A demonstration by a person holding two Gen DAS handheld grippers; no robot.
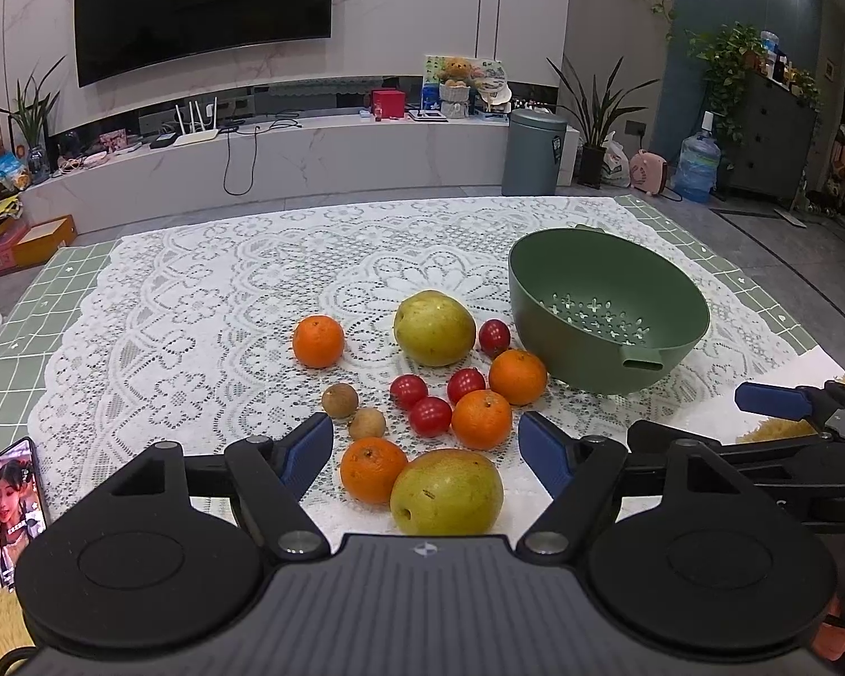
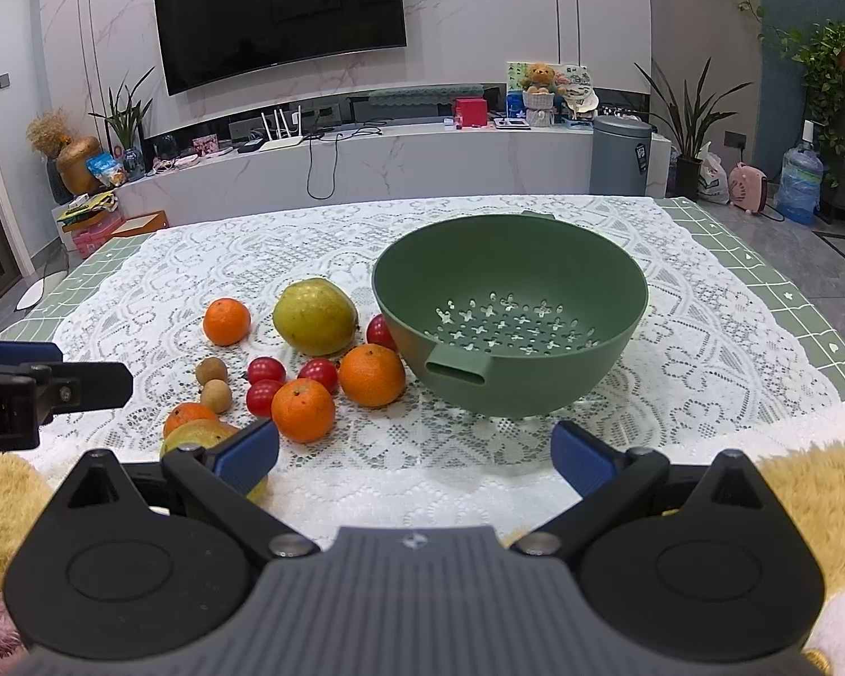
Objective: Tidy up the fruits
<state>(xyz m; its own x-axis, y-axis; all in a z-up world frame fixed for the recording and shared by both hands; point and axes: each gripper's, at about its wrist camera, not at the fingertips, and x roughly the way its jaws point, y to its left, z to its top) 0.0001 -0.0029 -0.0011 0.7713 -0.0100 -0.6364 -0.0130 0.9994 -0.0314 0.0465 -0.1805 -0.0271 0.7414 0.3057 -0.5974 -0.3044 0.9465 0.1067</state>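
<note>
The left gripper (image 1: pixel 425 442) has its fingers (image 1: pixel 310 448) spread wide and empty; so does the right gripper (image 2: pixel 414 453). Between the left fingers lie a pear (image 1: pixel 447 492) and an orange (image 1: pixel 373 469). The remaining fruit sits left of the green colander (image 2: pixel 510 310), which stands empty on the lace-covered tabletop (image 2: pixel 704 349) ahead of the right gripper.

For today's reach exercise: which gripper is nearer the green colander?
Right. The right gripper faces the green colander just ahead; the left gripper hangs over the fruit pile beside it.
</note>
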